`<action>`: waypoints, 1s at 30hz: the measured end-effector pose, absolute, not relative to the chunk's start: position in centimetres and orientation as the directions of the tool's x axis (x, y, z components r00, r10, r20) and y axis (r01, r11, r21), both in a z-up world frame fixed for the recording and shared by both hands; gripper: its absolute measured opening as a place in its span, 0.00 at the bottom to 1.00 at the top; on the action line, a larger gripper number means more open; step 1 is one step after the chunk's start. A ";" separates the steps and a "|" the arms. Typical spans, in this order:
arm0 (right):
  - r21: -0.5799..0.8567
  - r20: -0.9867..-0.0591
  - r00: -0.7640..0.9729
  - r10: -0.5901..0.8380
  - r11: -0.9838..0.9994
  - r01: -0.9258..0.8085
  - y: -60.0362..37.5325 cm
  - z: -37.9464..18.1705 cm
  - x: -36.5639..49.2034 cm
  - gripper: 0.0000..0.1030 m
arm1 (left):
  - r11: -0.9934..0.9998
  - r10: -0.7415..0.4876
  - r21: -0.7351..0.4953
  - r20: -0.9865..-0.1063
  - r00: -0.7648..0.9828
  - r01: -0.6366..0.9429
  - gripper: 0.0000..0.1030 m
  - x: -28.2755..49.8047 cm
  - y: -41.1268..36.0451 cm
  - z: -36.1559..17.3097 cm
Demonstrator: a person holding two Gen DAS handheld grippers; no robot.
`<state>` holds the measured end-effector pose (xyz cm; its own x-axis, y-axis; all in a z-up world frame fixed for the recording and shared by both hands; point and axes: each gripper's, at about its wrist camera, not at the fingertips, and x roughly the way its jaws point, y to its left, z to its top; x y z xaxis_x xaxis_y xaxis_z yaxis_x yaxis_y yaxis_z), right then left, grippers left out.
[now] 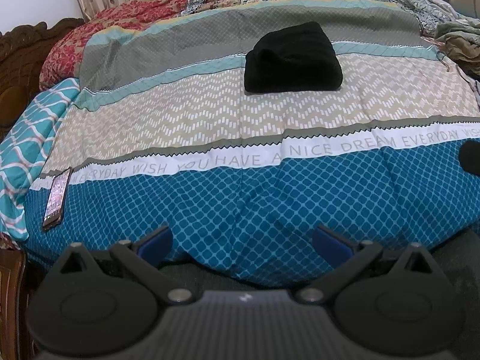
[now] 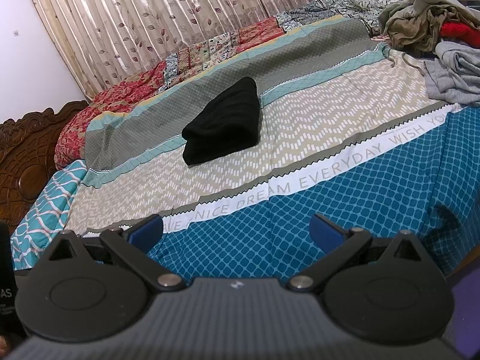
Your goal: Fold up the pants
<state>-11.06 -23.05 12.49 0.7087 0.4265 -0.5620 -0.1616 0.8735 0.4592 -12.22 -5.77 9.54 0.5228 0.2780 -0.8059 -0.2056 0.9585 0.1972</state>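
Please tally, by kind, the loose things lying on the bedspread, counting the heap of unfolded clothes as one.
Folded black pants: 1
Phone: 1
Heap of unfolded clothes: 1
Total: 3

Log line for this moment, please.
stage: fold done | black pants: folded, on bedspread | left hand-held gripper: open, empty | right hand-held gripper: open, empty | unfolded clothes pile: far right

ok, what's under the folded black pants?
The folded black pants lie on the patterned bedspread, straddling its grey, teal and beige chevron bands. The fabric directly beneath is covered, so anything under the bundle can't be seen.
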 end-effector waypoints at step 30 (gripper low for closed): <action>0.471 -0.571 0.701 0.428 0.870 -0.148 -23.3 12.0 -10.9 1.00 | 0.950 0.265 0.167 -0.881 0.393 -0.265 1.00 -11.6 -4.0 6.7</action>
